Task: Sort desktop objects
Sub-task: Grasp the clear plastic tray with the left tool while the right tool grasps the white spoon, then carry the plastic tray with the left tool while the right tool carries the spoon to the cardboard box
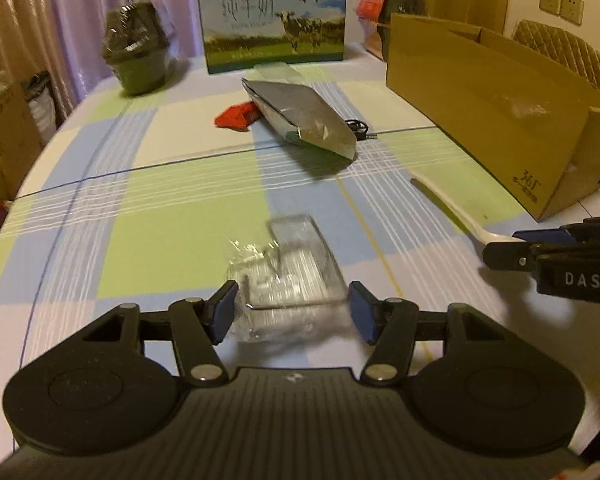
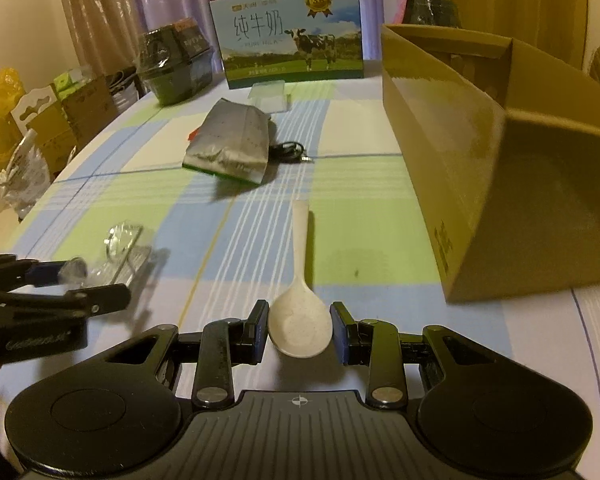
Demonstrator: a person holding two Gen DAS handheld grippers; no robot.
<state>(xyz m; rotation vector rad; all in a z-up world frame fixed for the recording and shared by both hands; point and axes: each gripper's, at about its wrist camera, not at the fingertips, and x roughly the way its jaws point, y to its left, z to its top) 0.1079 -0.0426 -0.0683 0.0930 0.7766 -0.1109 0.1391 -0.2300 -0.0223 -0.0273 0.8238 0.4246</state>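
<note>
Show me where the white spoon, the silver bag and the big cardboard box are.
white spoon point(image 2: 300, 330): right wrist view, on its bowl.
silver bag point(image 1: 300, 118): left wrist view, middle of its upper face.
cardboard box point(image 2: 440, 152): right wrist view, on its near side wall.

A cream spoon point(image 2: 300, 320) lies on a tablecloth point(image 2: 360, 240) checked in green, blue and white.

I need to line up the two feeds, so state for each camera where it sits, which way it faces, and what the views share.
Left wrist: on the left gripper, facing along the table over a clear plastic packet; its own open fingers show, the right gripper at the right edge.
Right wrist: on the right gripper, open around a white spoon; left gripper at the left edge.
Shared: milk box, silver bag, cardboard box, spoon, packet.
</note>
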